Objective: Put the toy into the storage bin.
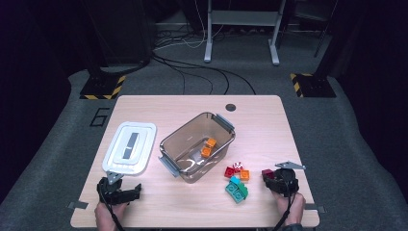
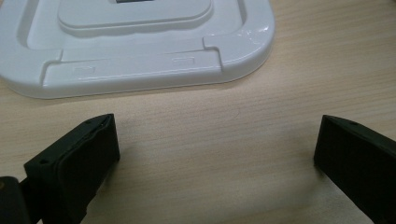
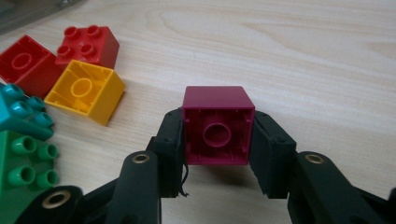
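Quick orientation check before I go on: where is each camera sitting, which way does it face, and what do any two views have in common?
High view: above the person's side, looking forward and down on the table; both hands show, left gripper, right gripper.
Left gripper view: along its open jaws, low over the tabletop towards the white lid.
Right gripper view: along its jaws, pressed on the magenta brick.
Shared: the high and left gripper views both show the lid; the high and right gripper views both show the brick.

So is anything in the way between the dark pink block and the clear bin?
Partly: the loose bricks lie between the dark pink block, held in the right hand-held gripper, and the clear bin. Lifted, nothing blocks the open top.
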Action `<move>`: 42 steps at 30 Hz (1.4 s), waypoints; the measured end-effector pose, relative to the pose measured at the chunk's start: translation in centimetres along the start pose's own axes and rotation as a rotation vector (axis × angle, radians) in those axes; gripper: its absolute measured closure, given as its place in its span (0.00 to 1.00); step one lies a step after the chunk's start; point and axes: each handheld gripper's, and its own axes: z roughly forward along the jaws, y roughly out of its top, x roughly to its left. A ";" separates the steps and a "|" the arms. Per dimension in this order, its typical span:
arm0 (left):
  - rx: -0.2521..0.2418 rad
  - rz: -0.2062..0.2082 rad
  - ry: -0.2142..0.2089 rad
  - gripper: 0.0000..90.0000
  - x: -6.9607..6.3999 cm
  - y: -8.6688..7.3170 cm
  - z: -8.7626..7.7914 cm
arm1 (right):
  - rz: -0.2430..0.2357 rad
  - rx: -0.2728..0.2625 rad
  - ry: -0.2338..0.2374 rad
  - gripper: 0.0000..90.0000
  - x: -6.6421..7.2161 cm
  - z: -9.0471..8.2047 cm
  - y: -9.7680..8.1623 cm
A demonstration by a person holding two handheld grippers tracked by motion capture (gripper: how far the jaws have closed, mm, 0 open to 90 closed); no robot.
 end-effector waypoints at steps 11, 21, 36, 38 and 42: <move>0.000 -0.001 0.000 0.00 0.0 0.0 0.0 | -0.034 -0.037 0.018 0.65 0.7 -0.7 1.3; 0.000 0.000 0.000 0.00 0.0 0.0 0.0 | -0.071 -0.076 0.046 0.65 2.0 -1.5 3.3; 0.000 0.000 0.000 0.00 0.0 0.0 0.0 | -0.113 -0.118 0.079 0.65 3.4 -2.1 5.2; 0.000 0.000 0.000 0.00 0.0 0.0 0.0 | -0.120 -0.123 0.079 0.65 3.5 -2.2 5.4; 0.000 0.000 0.000 0.00 0.0 0.0 0.0 | -0.130 -0.133 0.083 0.65 3.9 -2.4 5.8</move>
